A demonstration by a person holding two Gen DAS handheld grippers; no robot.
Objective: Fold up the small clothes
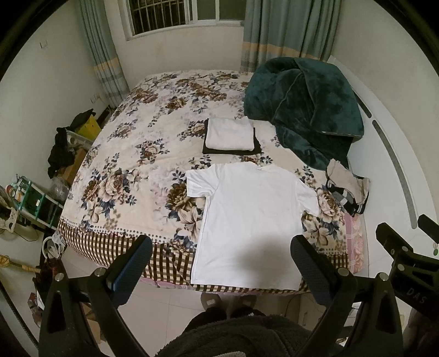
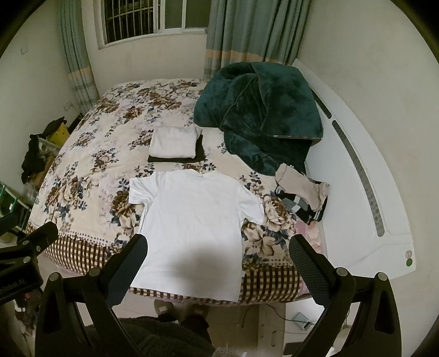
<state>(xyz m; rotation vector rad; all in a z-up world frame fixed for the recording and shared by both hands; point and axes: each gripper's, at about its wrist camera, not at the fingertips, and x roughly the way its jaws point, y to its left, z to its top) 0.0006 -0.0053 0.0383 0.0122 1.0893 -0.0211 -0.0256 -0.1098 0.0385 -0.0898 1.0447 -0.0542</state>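
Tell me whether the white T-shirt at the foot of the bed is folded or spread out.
Spread out. The white T-shirt lies flat on the floral bedspread, both sleeves extended and hem at the bed's edge; no fold shows.

A big bed [image 1: 131, 170] with a flowery cover fills the room. The walls [image 1: 55, 82] are pale and plain. At the far end is a window [image 1: 175, 13] with bars, with green curtains [image 1: 288, 30] on both sides. The floor [image 1: 170, 299] has light tiles.
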